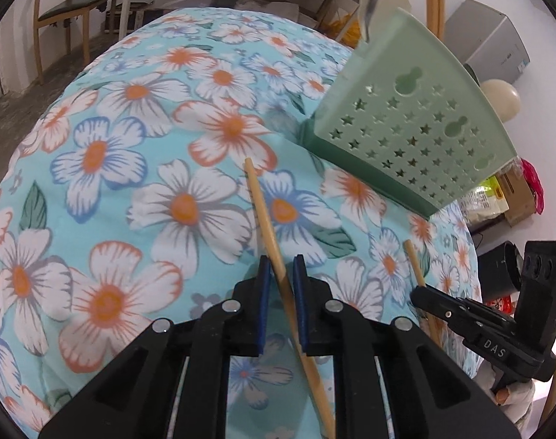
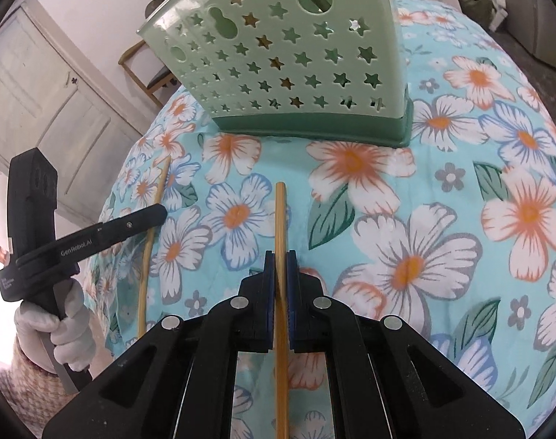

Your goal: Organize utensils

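Two wooden chopsticks lie on the floral tablecloth. In the left wrist view my left gripper (image 1: 281, 261) straddles one chopstick (image 1: 265, 212); its blue pads stand slightly apart from the stick. In the right wrist view my right gripper (image 2: 280, 256) is shut on the other chopstick (image 2: 280, 216), pads pressed against it. A green holder with star holes (image 1: 413, 124) stands ahead, also in the right wrist view (image 2: 288, 47). A spoon (image 1: 371, 3) sticks out of it. Each gripper shows in the other's view: the right one (image 1: 420, 292), the left one (image 2: 160, 212).
The round table's tablecloth (image 1: 131, 168) drops off at the edges. A wooden chair (image 1: 73, 7) stands beyond the table, a white door (image 2: 47, 84) to the left in the right wrist view. Boxes and a grey cabinet (image 1: 493, 44) stand by the wall.
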Motion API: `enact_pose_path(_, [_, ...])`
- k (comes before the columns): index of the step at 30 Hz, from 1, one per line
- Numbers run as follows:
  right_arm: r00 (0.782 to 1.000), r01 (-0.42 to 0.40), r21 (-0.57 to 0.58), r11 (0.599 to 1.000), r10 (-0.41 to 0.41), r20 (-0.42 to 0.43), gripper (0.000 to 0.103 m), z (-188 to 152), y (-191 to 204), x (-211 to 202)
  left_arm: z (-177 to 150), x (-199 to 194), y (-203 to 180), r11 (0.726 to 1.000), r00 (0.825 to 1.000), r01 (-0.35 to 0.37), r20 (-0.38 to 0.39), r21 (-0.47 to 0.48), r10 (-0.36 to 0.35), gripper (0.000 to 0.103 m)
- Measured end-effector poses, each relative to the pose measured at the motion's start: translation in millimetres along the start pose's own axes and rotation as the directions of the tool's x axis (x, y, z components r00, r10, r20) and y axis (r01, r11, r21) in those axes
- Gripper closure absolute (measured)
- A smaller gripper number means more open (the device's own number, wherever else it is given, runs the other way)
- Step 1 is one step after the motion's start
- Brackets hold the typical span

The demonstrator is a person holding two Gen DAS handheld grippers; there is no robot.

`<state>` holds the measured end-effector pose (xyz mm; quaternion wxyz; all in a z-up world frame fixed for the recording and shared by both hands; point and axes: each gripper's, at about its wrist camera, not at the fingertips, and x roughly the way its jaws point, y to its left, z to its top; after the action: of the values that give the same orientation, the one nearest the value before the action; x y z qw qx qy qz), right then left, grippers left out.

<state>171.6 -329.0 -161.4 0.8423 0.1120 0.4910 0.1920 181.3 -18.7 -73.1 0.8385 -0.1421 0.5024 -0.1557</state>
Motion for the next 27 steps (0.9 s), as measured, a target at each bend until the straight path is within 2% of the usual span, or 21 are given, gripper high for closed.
enact_pose_path(18, [1.0,-0.021,0.024,1.0,0.021,-0.001,0.099,-2,-8,-4,1,2,0,1.0,1.0,0.001,-0.009,-0.001,-0.001,0.091])
enact_pose_path(27, [1.0,-0.024,0.027,0.999,0.024,-0.003,0.099,-2,-8,-7,0,4,-14,0.999,1.0,0.01,-0.026,0.045,-0.009,0.091])
